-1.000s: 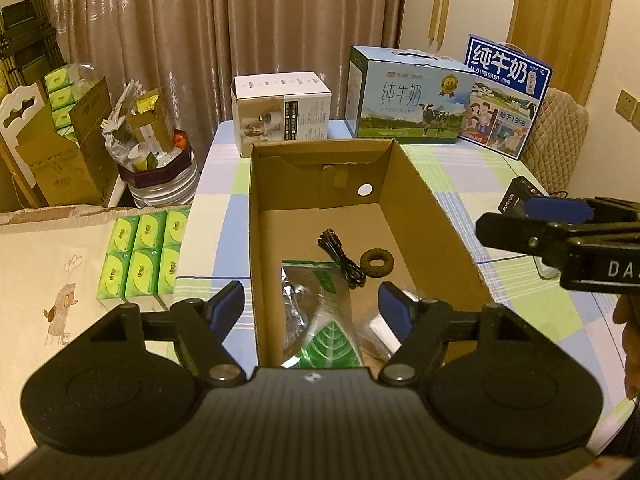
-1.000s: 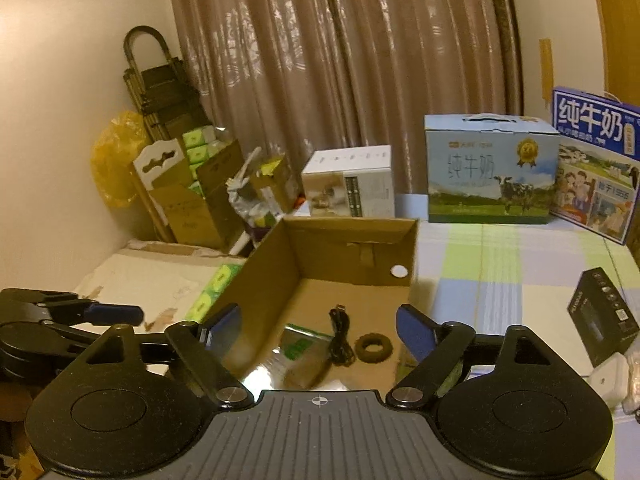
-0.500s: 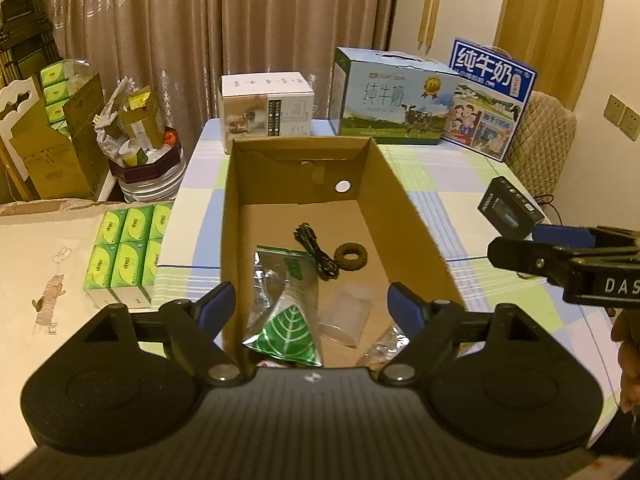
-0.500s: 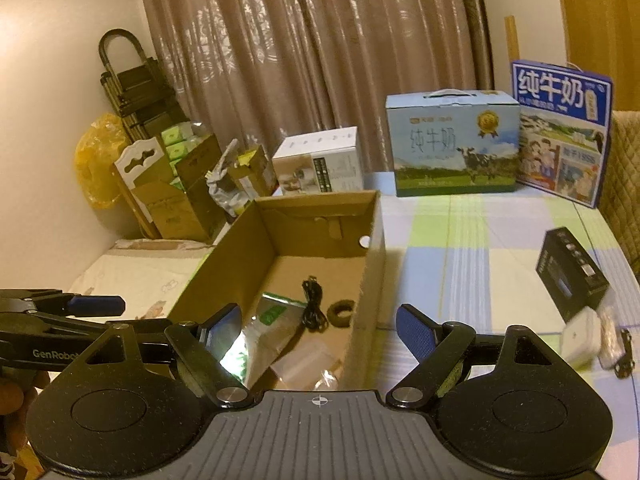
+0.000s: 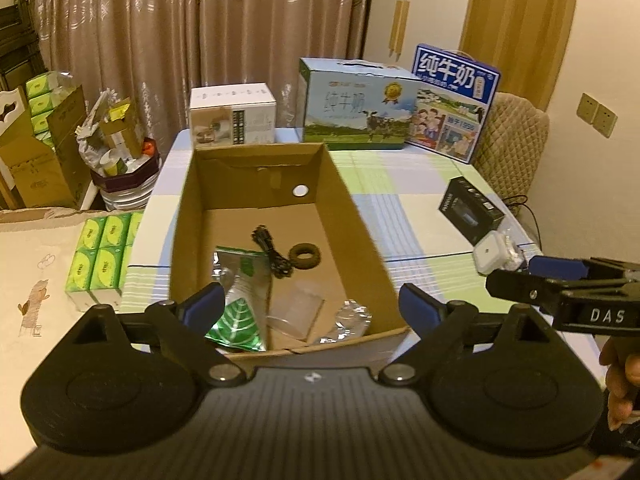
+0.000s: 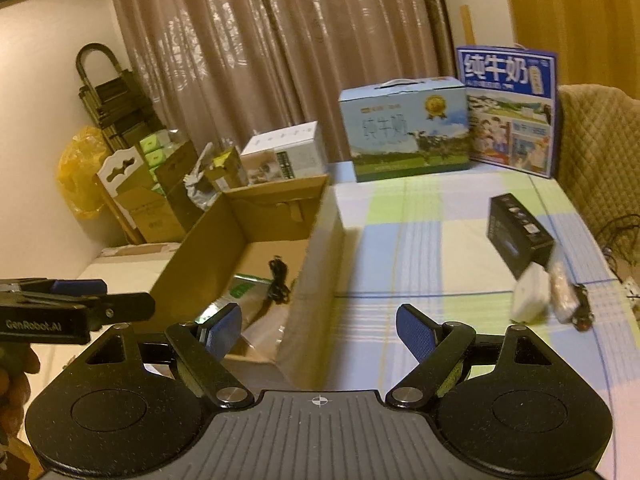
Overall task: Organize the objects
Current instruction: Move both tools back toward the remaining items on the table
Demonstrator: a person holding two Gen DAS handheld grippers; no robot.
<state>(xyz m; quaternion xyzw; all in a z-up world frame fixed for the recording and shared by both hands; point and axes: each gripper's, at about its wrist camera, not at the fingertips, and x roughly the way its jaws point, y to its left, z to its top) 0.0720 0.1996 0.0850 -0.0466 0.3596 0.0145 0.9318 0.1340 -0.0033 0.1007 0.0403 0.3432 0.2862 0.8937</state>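
An open cardboard box [image 5: 360,240] stands on the checked tablecloth. Inside lie a green leaf pouch [image 5: 240,312], a black cable [image 5: 276,256], a brown ring [image 5: 305,256], a clear bag [image 5: 296,308] and a foil wrapper [image 5: 352,320]. My left gripper [image 5: 312,306] hangs open over the box's near edge, holding nothing. My right gripper [image 6: 320,330] is open and empty, over the cloth beside the box's right wall [image 6: 320,248]. To the right on the cloth lie a black box [image 6: 520,236], a white charger [image 6: 530,294] and a small packet [image 6: 562,296].
Two milk cartons [image 5: 356,108] [image 5: 452,100] and a white box [image 5: 232,116] line the table's far edge. Green tissue packs [image 5: 100,256] lie left of the table. A padded chair [image 5: 516,140] stands at the right. A hand [image 5: 624,384] holds the right gripper.
Both grippers have drawn back from the box, so its near edge now shows. The right view has swung right, bringing the black box and the white charger closer to its middle.
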